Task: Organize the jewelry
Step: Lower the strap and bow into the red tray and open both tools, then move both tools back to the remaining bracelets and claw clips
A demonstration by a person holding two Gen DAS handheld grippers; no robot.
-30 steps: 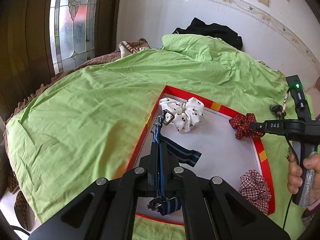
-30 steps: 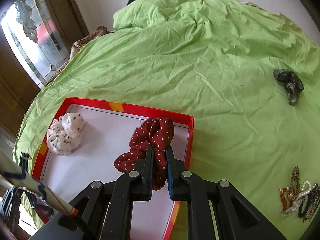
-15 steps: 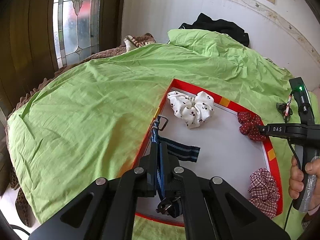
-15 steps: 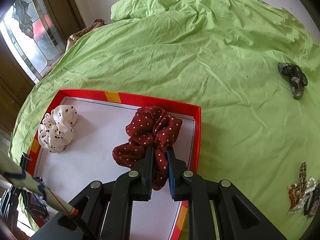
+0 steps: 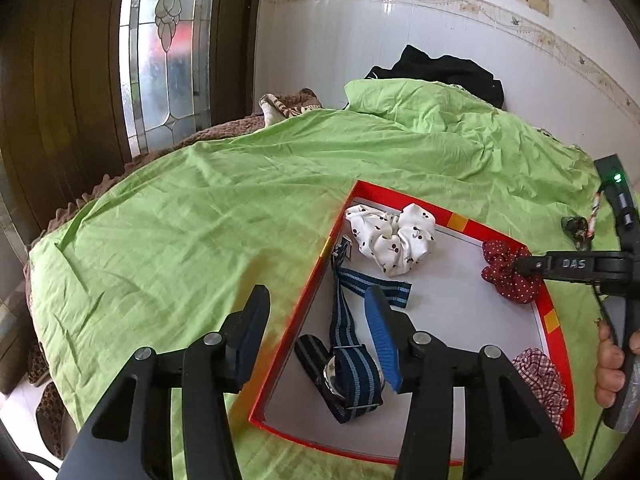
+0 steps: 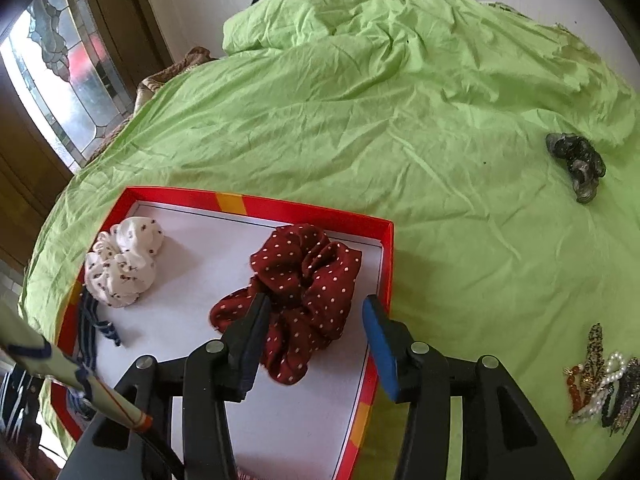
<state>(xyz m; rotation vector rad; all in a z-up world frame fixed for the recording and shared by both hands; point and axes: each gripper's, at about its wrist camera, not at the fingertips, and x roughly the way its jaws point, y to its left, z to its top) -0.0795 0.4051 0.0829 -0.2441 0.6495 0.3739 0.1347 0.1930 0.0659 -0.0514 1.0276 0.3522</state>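
Note:
A red-rimmed tray (image 5: 320, 264) with a white floor lies on the green sheet. My left gripper (image 5: 316, 300) hovers over its near left corner with its jaws opening. The blue striped watch strap (image 5: 352, 364) lies on the tray floor below them, free of both pads. My right gripper (image 6: 316, 306) is over the tray's right corner, its jaws also opening. The red dotted scrunchie (image 6: 308, 276) rests on the floor between them; the left finger sits against its fabric and the blue pad is clear. The left wrist view shows that gripper (image 5: 520, 266) at the scrunchie (image 5: 508, 276).
A white cherry-print scrunchie (image 5: 394, 240) and a checked one (image 5: 540, 380) lie in the tray. On the sheet to the right are a dark hair claw (image 6: 578, 160) and a pile of bead bracelets (image 6: 600, 384). A black garment (image 5: 444, 70) lies at the wall.
Both grippers went from shut to open. The watch strap dropped from the left pads onto the tray floor, and the red scrunchie was let go in the tray's right corner.

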